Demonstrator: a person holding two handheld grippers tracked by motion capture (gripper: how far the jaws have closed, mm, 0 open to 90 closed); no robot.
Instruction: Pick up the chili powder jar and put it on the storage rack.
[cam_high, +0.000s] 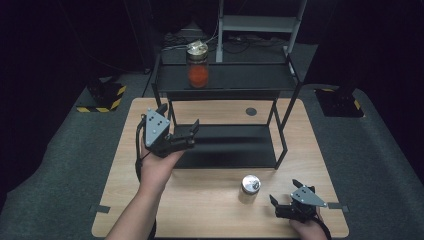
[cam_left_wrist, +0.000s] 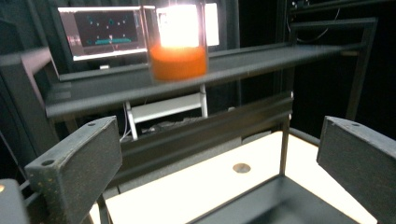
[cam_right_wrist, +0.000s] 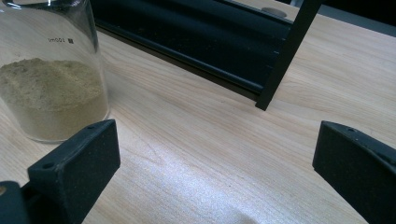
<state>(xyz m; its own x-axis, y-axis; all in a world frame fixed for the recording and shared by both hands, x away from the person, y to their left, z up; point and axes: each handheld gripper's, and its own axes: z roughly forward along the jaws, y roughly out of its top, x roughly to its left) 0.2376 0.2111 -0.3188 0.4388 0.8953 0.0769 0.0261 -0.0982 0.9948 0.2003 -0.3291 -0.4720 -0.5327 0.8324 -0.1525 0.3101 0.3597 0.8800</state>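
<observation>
A glass jar with orange powder (cam_high: 197, 67) and a foil lid stands on the top shelf of the black rack (cam_high: 230, 82); in the left gripper view the orange jar (cam_left_wrist: 179, 42) is up ahead. My left gripper (cam_high: 181, 136) is open and empty, held in the air at the rack's left front, (cam_left_wrist: 219, 163). A second jar with tan powder (cam_high: 249, 187) stands on the wooden table (cam_high: 210, 205) in front of the rack. My right gripper (cam_high: 281, 205) rests open near the table's front right corner; the tan jar (cam_right_wrist: 51, 74) is just left of its left jaw.
The rack's lower shelf (cam_high: 235, 145) is bare. A dark round grommet (cam_high: 251, 111) sits in the tabletop behind it. A white metal frame (cam_high: 260, 25) stands beyond the table, and yellow-black striped bases (cam_high: 107, 97) are on the floor at left and right.
</observation>
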